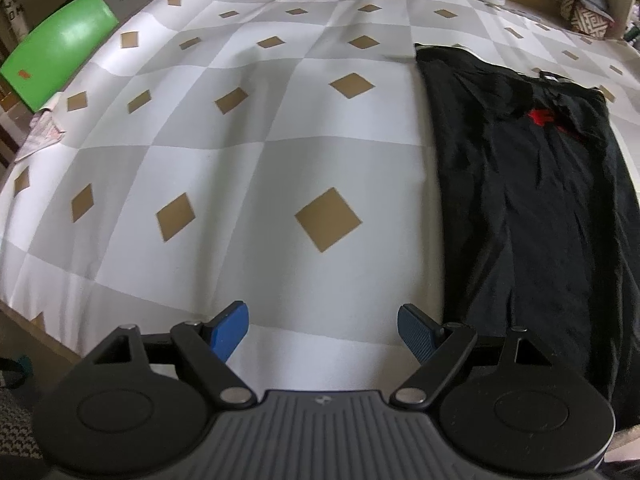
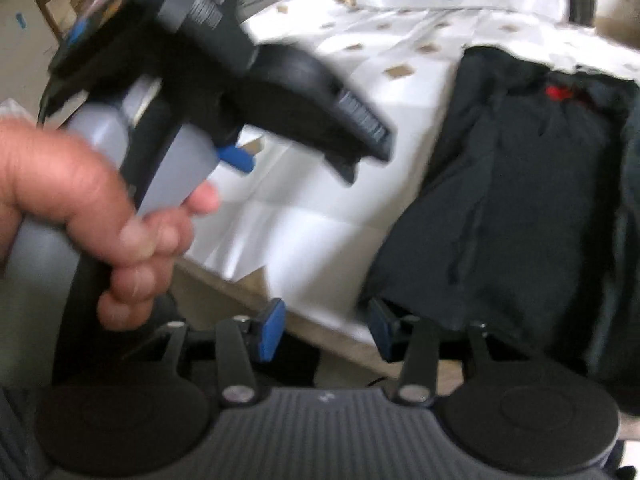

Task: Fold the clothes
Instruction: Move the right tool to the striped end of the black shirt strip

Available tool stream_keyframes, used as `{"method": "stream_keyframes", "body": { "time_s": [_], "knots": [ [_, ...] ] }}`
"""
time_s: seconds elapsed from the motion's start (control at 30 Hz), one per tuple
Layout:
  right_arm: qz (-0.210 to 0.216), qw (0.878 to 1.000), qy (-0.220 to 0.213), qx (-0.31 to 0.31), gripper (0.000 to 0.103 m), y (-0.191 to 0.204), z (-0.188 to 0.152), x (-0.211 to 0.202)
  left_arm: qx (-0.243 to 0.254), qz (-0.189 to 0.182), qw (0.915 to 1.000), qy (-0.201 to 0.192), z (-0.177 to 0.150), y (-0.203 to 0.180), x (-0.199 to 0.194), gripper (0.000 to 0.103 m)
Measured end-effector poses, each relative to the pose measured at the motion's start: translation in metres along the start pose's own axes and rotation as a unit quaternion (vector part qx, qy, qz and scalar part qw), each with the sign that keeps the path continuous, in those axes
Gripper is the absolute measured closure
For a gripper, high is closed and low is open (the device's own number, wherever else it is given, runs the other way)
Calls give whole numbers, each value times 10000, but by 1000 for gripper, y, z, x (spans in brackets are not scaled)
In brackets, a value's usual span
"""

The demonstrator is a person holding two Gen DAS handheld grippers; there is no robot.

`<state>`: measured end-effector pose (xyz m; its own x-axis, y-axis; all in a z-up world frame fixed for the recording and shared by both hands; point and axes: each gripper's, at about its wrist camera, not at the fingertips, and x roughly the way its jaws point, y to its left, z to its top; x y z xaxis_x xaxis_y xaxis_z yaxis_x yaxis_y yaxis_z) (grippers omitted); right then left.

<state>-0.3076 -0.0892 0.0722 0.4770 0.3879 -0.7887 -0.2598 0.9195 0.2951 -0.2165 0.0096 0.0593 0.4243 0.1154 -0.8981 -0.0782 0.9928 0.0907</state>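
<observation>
**Black garment lay long on the bed, right of both tongs**

While the left tongs (image 1: 323, 330) hung wide open over bare bedspread with nothing between the blue pads, the black garment (image 1: 532, 208) lay flat on the right part of the bed (image 1: 224, 168). It had been laid in a long strip: its long axis ran from the near edge of the bed away toward the far side, with a red patch (image 1: 540, 117) showing near its far end. From the left tongs the garment's near left edge lay just to the right of the right-hand pad, not between the pads and not touching them as far as could be seen.

In the right wrist view, which was blurred, the right tongs (image 2: 326, 330) stood partly open, the gap narrower than on the left, and held nothing. They sat at the near edge of the bed, with the garment's near left corner (image 2: 384, 280) just beyond and to the right of the right-hand pad. Whether that pad brushed the cloth could not be told. A hand (image 2: 100, 216) gripping the handle of the left tool filled the left of that view.

Judged from this layout, the right tongs were the nearer to the garment's near end, so a fold along the length would most likely start there, lifting the near hem toward the far end. The left tongs would have to shift right to take the other near corner.
</observation>
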Motion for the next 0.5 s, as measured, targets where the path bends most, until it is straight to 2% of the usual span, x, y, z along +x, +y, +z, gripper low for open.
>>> {"method": "stream_keyframes", "body": {
  "time_s": [0.13,0.23,0.3,0.4,0.5],
  "knots": [
    [-488,9965,-326,602,56,-33,0,-25,149,-148,9998,34,-1,-13,4,21],
    [-1194,9858,-580,1025,55,-62,-4,-43,320,-213,9993,50,-3,-27,8,21],
    [-1635,9735,-697,1438,55,-83,-7,-53,419,-286,9987,50,-6,-37,10,21],
    [-2307,9479,-786,2049,53,-110,-13,-58,669,-385,9970,14,-11,-53,11,21],
    [-2693,9300,-853,2353,50,-126,-18,-53,830,-532,9951,-37,-15,-66,12,21]
  ]
}}
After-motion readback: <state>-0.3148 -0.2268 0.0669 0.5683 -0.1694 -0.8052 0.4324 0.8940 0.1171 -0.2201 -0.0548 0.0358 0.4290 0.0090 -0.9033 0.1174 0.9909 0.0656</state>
